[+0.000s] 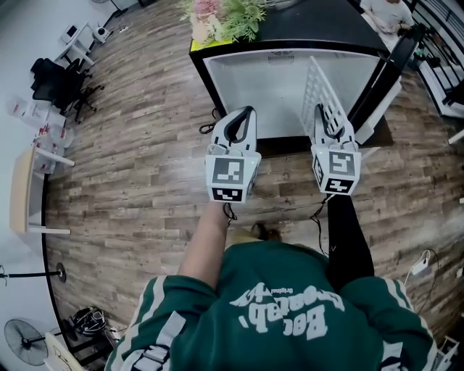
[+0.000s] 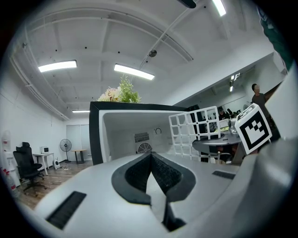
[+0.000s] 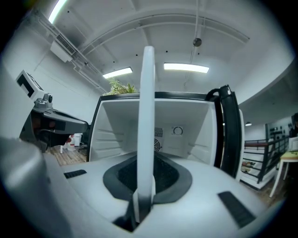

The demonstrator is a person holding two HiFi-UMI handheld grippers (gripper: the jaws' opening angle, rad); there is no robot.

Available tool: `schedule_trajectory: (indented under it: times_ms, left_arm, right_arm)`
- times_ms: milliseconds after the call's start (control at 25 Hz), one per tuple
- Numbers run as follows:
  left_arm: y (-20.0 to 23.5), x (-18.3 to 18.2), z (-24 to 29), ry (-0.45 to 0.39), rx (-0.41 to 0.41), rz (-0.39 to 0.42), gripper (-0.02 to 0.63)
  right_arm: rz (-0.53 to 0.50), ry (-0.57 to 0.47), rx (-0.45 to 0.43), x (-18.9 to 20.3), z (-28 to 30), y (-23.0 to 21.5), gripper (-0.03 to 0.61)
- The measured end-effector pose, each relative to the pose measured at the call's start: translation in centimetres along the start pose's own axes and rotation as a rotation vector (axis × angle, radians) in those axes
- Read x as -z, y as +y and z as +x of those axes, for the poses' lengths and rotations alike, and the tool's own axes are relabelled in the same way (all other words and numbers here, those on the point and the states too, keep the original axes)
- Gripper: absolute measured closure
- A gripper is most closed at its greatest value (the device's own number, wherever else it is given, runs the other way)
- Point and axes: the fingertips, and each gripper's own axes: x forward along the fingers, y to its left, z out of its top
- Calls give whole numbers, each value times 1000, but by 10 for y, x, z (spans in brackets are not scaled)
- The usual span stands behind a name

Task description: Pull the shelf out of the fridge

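Right gripper [image 3: 148, 174]: jaws clenched on edge of white grid shelf [image 3: 148, 102]. Shelf stands on edge at right side of fridge [image 1: 239, 87] opening, near end at gripper. Left gripper [image 2: 151, 160]: jaws closed together, nothing between, held beside right gripper before fridge. Fridge door [image 1: 380, 80] open at right. Plant [image 1: 221, 18] on fridge top. Wood-plank floor [image 1: 130, 145]. Office chair [image 1: 54, 80] and fan [image 1: 25, 340] at room's left.

white wire-grid shelf [image 1: 319, 83]: near end hidden behind right gripper [image 1: 324, 119] | pink-and-green flower bunch [image 1: 221, 18]: cut off by top edge | person in white top [image 1: 388, 11]: cut off at top edge
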Motion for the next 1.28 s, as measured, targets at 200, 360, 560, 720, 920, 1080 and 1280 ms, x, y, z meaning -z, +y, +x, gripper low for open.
schedule_trajectory:
  times_ms: [200, 360, 560, 720, 920, 1080, 1280]
  left_arm:
    - [1, -2, 2, -3, -1, 8, 597]
    - [2, -5, 2, -6, 2, 15, 597]
    - [1, -7, 3, -10, 7, 20, 597]
    - [0, -10, 3, -13, 10, 25, 597]
    - [-2, -12, 0, -14, 8, 30, 597]
    - [-3, -13, -2, -16, 9, 41, 597]
    - [-1, -17, -6, -18, 0, 42, 597]
  right_arm:
    - [-4, -1, -4, -2, 0, -1, 538]
    - [-15, 2, -3, -2, 0, 1, 538]
    - [-20, -2, -9, -3, 0, 1, 538]
    - [-24, -9, -12, -7, -2, 1, 538]
    - [-26, -14, -18, -9, -6, 4, 538]
    - [-32, -17, -21, -10, -8, 5, 538]
    - [-34, -23, -23, -13, -13, 6, 538]
